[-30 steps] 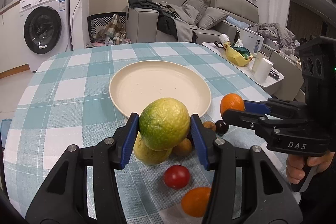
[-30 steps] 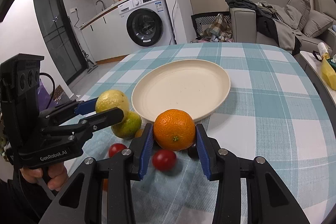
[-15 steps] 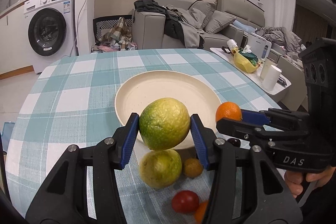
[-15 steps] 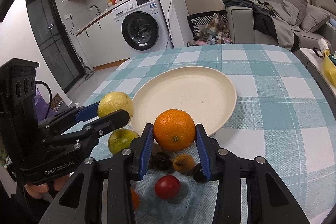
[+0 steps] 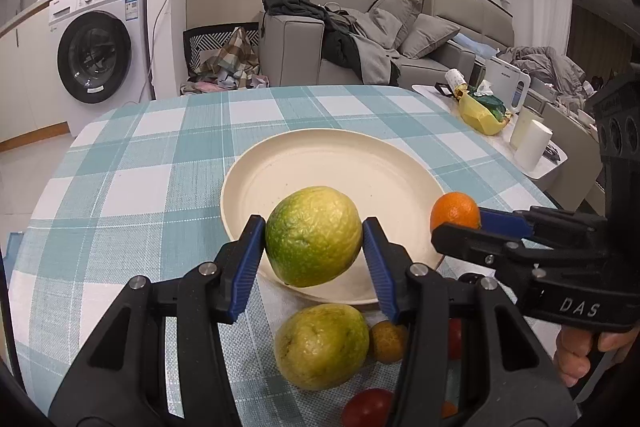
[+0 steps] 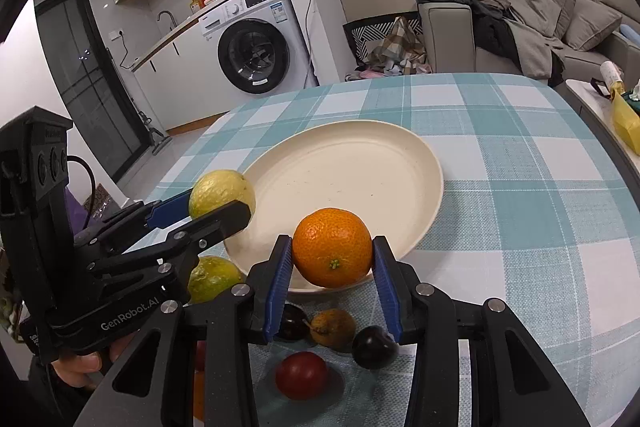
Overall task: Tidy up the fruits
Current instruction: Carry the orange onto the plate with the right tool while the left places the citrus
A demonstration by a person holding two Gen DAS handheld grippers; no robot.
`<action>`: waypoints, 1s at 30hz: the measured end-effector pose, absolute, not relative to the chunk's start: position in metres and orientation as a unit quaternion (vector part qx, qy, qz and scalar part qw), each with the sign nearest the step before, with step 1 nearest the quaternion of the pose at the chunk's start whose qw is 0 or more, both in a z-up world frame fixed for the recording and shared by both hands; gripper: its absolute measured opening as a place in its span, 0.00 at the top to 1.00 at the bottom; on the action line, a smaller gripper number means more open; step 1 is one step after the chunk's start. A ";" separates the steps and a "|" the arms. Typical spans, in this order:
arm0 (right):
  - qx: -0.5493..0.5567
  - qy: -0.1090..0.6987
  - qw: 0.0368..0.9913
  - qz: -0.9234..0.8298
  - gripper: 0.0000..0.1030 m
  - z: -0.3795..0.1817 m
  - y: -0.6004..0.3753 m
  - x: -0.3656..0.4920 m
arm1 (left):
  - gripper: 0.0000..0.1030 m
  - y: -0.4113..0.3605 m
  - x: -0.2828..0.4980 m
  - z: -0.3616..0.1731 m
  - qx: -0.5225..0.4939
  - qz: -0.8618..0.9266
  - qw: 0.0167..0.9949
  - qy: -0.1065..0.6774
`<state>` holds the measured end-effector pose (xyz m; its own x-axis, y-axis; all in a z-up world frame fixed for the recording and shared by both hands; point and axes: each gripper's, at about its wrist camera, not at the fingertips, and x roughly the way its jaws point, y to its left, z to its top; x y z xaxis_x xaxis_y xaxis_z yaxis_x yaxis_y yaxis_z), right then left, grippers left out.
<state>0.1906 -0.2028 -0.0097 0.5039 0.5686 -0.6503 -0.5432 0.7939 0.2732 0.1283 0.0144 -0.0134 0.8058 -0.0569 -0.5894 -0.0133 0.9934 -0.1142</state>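
1. Left gripper [image 5: 314, 237]: jaws clenched on a green-yellow citrus [image 5: 313, 235], held clear above the near rim of the cream plate [image 5: 320, 163].
2. Right gripper [image 6: 332, 254]: jaws clenched on an orange [image 6: 332, 247], also over the near rim.
3. Plate is bare. I judge this as the carry-to-plate step.
4. To do it well, I'd push both fruits past the rim toward centre, lower until they touch, keep them apart so they don't knock, and let go only once they're seated, since round fruit rolls.
5. Count on the tabletop [image 6: 540, 211]: one more green-yellow citrus [image 5: 322, 345], one red tomato [image 6: 302, 375], one small brownish fruit [image 6: 334, 327], two dark cherries [image 6: 374, 347], plus an orange fruit mostly hidden.
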 end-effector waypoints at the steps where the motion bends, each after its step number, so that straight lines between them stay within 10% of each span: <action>1: 0.014 0.382 0.866 0.321 0.60 -0.008 -0.203 0.191 | 0.54 0.015 0.128 -0.013 -0.057 -0.012 0.949 0.311; 30: -0.005 0.405 0.858 0.317 0.55 -0.011 -0.202 0.213 | 0.53 0.011 0.145 -0.019 -0.046 -0.015 0.942 0.331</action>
